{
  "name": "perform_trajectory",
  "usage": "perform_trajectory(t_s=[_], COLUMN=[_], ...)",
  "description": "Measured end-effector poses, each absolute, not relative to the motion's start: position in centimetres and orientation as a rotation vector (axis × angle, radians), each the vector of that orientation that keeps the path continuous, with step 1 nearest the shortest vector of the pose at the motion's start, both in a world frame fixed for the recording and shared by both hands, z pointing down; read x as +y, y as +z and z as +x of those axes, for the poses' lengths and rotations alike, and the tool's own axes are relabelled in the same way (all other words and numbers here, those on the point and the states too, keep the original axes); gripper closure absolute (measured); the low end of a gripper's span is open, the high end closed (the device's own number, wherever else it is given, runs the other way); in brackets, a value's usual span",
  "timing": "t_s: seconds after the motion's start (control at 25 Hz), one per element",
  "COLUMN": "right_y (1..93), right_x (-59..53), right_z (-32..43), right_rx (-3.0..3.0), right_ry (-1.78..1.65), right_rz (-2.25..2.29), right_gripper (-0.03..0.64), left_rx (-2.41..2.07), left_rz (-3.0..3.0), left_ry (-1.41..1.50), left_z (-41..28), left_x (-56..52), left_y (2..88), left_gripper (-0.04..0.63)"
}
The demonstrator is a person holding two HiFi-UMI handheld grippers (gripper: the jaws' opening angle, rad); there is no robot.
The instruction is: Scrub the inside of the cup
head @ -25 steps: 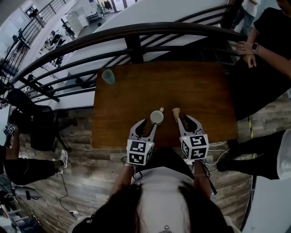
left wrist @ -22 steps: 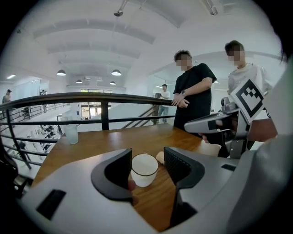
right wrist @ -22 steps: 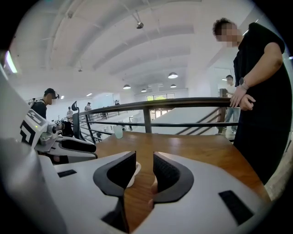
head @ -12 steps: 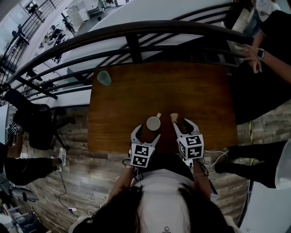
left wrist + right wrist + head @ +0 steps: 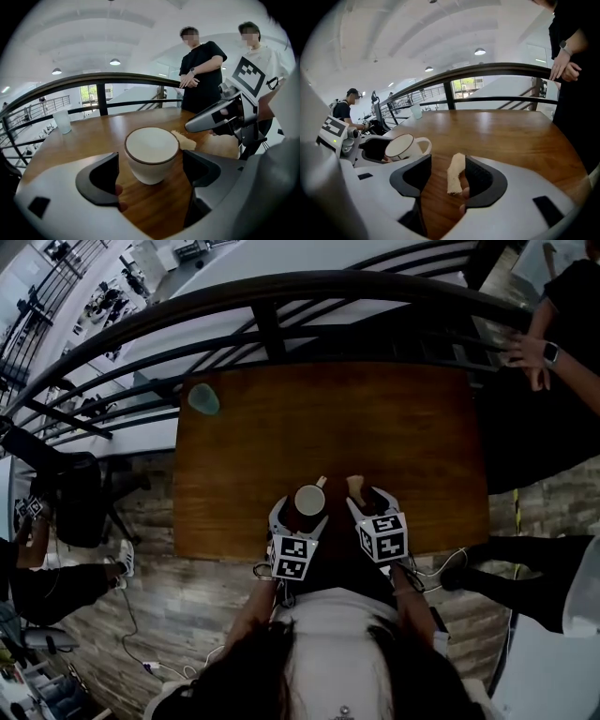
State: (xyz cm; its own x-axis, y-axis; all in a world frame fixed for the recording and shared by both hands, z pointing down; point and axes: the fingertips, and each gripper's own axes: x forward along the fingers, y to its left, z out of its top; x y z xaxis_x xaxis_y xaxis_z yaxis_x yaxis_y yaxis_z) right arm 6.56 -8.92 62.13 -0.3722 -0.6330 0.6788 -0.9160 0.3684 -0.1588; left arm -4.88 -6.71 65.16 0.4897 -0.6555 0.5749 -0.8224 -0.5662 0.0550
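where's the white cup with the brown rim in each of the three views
Head view: white brown-rimmed cup, near edge of brown wooden table.
Left gripper view: cup, centre.
Right gripper view: cup, lower left.
Shared landmark: pale translucent tumbler, table's far corner.

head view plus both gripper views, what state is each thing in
white ceramic cup with brown rim: upright, empty, not gripped
beige sponge strip: standing on end, not clamped
left claw: open, jaws just been opening, cup between them
right claw: open, jaws just been opening, sponge between them
pale plastic tumbler: upright at the wooden table's far corner
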Motion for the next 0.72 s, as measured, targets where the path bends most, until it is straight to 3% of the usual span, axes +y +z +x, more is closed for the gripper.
perform_trajectory(t_s=[0.72], right_y=[68.6], right_x=[-8.3], right_z=[6.2], right_rx=[-2.010], right_ry=[0.798], right_rz=[1.200], right_gripper=[0.388], left_rx=[-1.303], left_rz=[2.395], left_ry=[0.800], left_z=[-4.0], left_x=[-8.6], left_y=[69.8], left_gripper=[0.176])
